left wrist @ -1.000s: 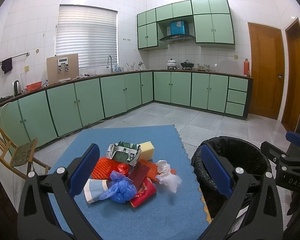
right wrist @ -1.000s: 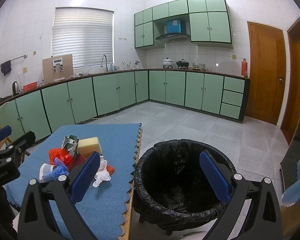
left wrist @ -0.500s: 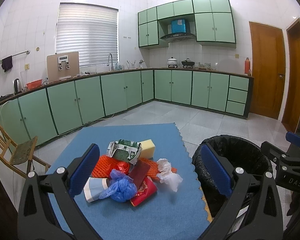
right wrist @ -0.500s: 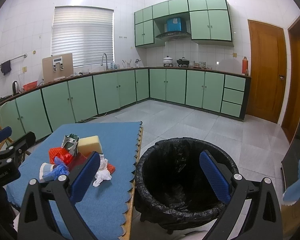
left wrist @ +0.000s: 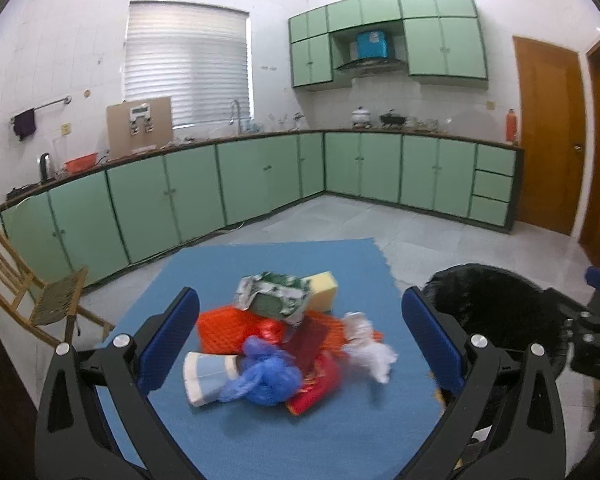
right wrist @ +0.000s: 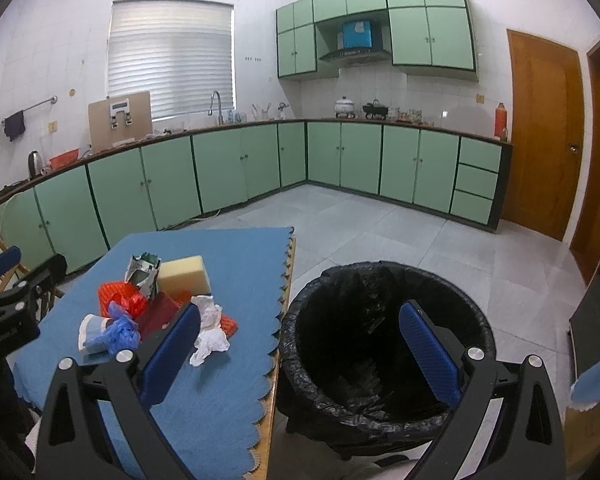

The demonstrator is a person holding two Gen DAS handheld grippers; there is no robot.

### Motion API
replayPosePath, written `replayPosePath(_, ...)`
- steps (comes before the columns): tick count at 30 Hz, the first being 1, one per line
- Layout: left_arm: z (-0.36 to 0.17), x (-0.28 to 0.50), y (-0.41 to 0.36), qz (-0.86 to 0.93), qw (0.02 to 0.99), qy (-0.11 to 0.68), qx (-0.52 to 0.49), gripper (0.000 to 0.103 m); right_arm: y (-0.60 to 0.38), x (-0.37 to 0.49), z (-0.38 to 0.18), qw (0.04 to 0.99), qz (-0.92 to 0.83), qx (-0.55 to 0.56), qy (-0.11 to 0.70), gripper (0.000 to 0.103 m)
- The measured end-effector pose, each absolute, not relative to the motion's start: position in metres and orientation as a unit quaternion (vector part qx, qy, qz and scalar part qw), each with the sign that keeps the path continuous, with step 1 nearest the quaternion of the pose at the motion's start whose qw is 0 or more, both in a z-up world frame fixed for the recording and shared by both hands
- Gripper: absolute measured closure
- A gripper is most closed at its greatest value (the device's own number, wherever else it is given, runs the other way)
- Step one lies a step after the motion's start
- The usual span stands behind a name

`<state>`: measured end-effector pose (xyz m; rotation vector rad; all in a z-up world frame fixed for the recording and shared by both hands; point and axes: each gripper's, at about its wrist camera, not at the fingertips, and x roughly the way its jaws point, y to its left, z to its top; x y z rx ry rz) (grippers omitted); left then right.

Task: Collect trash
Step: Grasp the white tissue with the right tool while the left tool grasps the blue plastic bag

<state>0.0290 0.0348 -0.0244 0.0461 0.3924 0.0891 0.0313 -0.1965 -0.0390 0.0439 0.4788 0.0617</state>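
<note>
- Since a second ago, left gripper (left wrist: 300, 340) has dipped closer to the trash pile (left wrist: 288, 344); fingers wide, empty, approach starting.
- Right gripper (right wrist: 300, 348) wide, empty, over bin (right wrist: 384, 344).
- Pile mid blue mat (left wrist: 260, 256); paper cup (left wrist: 210, 378) lies on its side, long axis left-right, mouth pointing left.

Glossy black plastic bin liner (right wrist: 364, 364); matt blue cloth table cover (right wrist: 236, 280); yellow foam sponge (right wrist: 184, 276).
</note>
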Motion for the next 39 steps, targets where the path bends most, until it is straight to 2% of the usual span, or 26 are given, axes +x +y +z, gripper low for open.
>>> replayPosePath(12, -0.071, 0.062, 0.1, 0.11, 0.963, 0.243, 0.023, 0.005, -0.156, 0.081, -0.083, 0.955, 0.064, 0.011, 0.289, 0.006)
replayPosePath(22, -0.108, 0.085, 0.125, 0.106, 0.951, 0.289, 0.007, 0.005, -0.113, 0.134, -0.13, 0.939, 0.106, 0.001, 0.328, 0.016)
replayPosePath(26, -0.118, 0.091, 0.128, 0.103, 0.948, 0.301, 0.002, 0.009, -0.1, 0.152, -0.151, 0.928, 0.125, 0.002, 0.352, 0.025)
replayPosePath(29, -0.124, 0.096, 0.13, 0.098, 0.945, 0.312, -0.003, 0.021, -0.091, 0.164, -0.165, 0.919, 0.138, -0.003, 0.369, 0.033)
replayPosePath(34, -0.131, 0.099, 0.131, 0.096, 0.942, 0.321, -0.003, 0.022, -0.078, 0.177, -0.183, 0.905, 0.155, -0.014, 0.396, 0.047)
replayPosePath(37, -0.133, 0.1, 0.127, 0.087, 0.942, 0.323, -0.003, 0.022, -0.074, 0.177, -0.19, 0.895, 0.17, -0.015, 0.412, 0.062)
replayPosePath(39, -0.134, 0.099, 0.124, 0.079, 0.943, 0.324, -0.002, 0.022, -0.074, 0.178, -0.192, 0.889, 0.185, -0.007, 0.419, 0.08)
